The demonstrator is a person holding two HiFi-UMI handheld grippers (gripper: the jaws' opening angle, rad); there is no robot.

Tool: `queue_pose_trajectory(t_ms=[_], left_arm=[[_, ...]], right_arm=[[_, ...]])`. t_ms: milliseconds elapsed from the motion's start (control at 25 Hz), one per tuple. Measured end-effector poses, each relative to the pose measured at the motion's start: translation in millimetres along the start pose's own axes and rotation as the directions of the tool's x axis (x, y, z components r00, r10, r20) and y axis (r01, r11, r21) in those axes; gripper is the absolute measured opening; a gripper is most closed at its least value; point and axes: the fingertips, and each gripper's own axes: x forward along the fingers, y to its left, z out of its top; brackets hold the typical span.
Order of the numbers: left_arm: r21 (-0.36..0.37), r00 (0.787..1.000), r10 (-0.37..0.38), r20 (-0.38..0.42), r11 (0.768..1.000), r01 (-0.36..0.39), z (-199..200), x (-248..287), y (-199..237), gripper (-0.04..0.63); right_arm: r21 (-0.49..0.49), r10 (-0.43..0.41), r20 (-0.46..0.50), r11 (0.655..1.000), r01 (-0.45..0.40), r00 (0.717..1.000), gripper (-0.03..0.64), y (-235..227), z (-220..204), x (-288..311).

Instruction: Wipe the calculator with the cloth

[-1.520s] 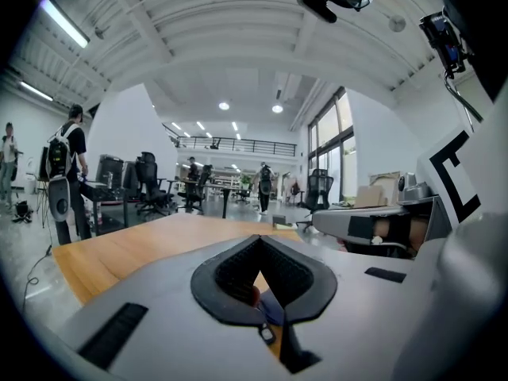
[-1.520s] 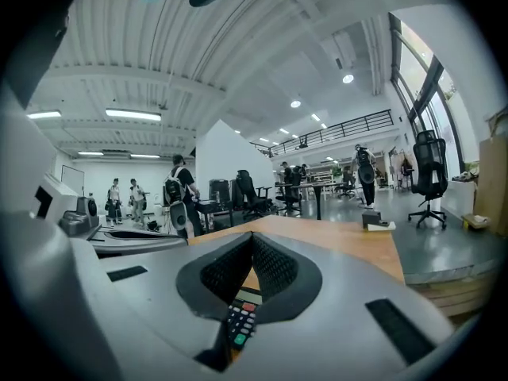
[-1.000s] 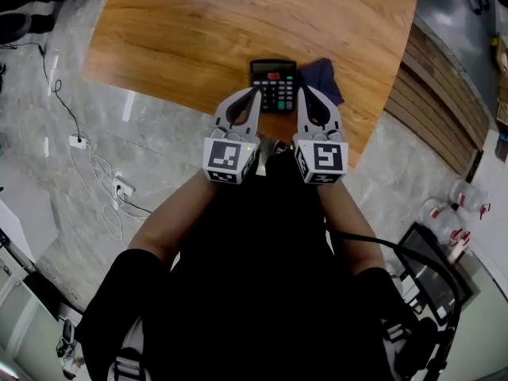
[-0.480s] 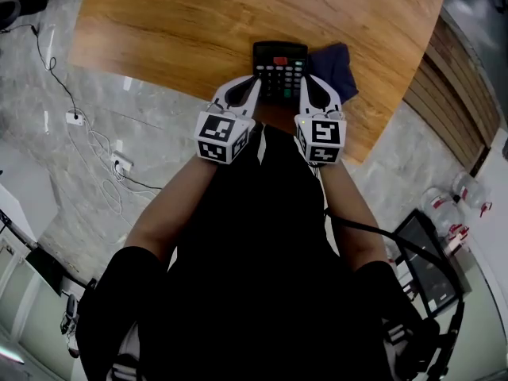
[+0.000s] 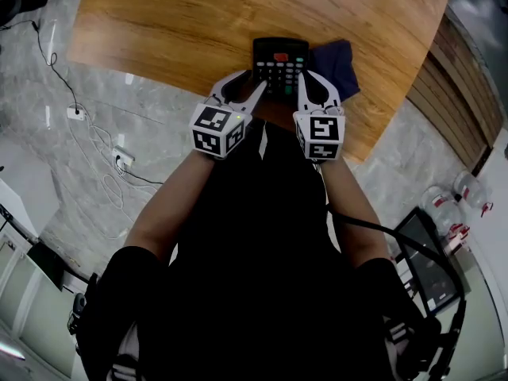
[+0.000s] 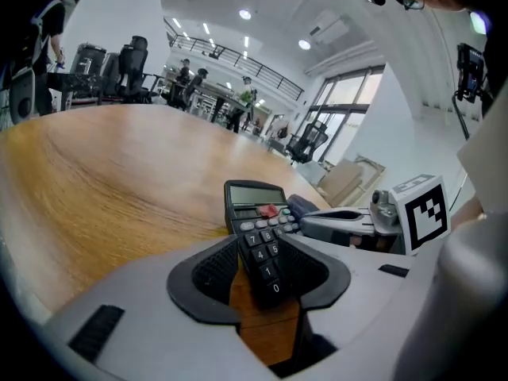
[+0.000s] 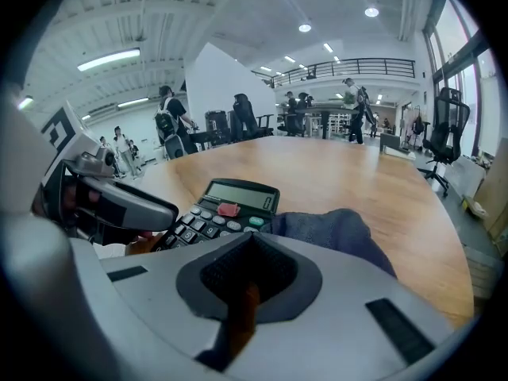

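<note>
Just popped the fingers (image 6: pixel 202 280) of the left gripper (image 6: pixel 266 248) open around the calculator's (image 5: pixel 279 62) near end, upper middle of the head view, with the right gripper (image 7: pixel 252 244) pinched closed and empty near the cloth (image 7: pixel 333 232), so probably bracing before wiping.

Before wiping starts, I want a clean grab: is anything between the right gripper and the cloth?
Nothing visible is. The cloth lies just ahead of the right gripper, slightly to its right, on the wooden table. The calculator sits beside the cloth on its left, off that path. The jaws are shut.
</note>
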Motion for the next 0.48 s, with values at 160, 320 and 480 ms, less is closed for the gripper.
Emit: queue_pose_trajectory(t_ms=[160,320,480], left_arm=[[-0.002,1.000,-0.001,-0.011,1.000,0.001,-1.1,0.1,3.3,0.150],[-0.031,0.998,-0.027,-0.058,0.999,0.026,-4.2,-2.2,3.0,0.152],[-0.118,0.989,-0.117,-0.088,0.987,0.106,-5.9,-6.3,-5.6,0.160]], right_arm=[[0.012,0.007,-0.016,1.000,-0.007,1.000,0.015,-0.4,-0.9,1.7],[0.053,0.007,-0.019,0.999,-0.006,1.000,0.015,-3.6,-2.4,2.5],[0.056,-0.003,-0.004,0.998,0.003,1.000,0.015,-5.0,-1.8,2.5]])
